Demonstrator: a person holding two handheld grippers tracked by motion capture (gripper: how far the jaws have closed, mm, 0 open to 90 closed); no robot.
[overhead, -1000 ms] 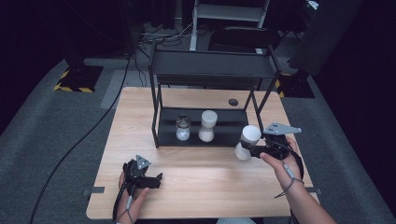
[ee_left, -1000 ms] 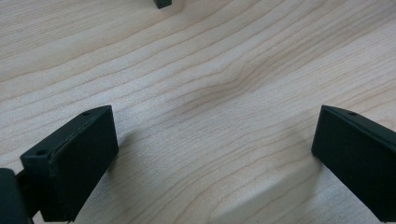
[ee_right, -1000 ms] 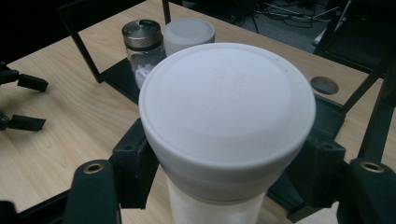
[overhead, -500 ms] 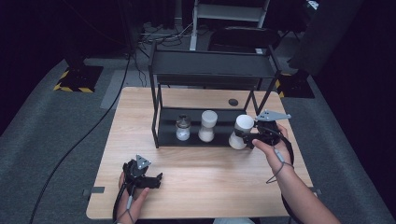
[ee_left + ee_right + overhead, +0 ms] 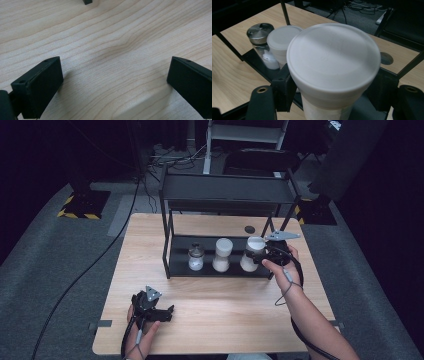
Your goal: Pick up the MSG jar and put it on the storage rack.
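Note:
My right gripper (image 5: 257,257) is shut on a white jar with a white lid (image 5: 255,243), holding it at the right end of the lower shelf (image 5: 180,268) of a black rack. From the right gripper view the jar (image 5: 334,57) sits between both black fingers (image 5: 283,87). Left of it on the shelf stand a second white-lidded jar (image 5: 223,253) (image 5: 280,41) and a glass shaker with a metal lid (image 5: 195,257) (image 5: 260,30). My left gripper (image 5: 159,312) (image 5: 113,82) rests open on the wooden table (image 5: 112,37) near its front edge, with nothing between its jaws.
The rack's top shelf (image 5: 227,190) overhangs the lower one, and its right post (image 5: 276,265) stands close to my right hand. A small dark round spot (image 5: 249,229) marks the table behind the rack. Cables run over the grey floor to the left.
My right gripper has carried the white jar away from the person and leftward, from in front of the rack's right side in under the top shelf. The left gripper has stayed put.

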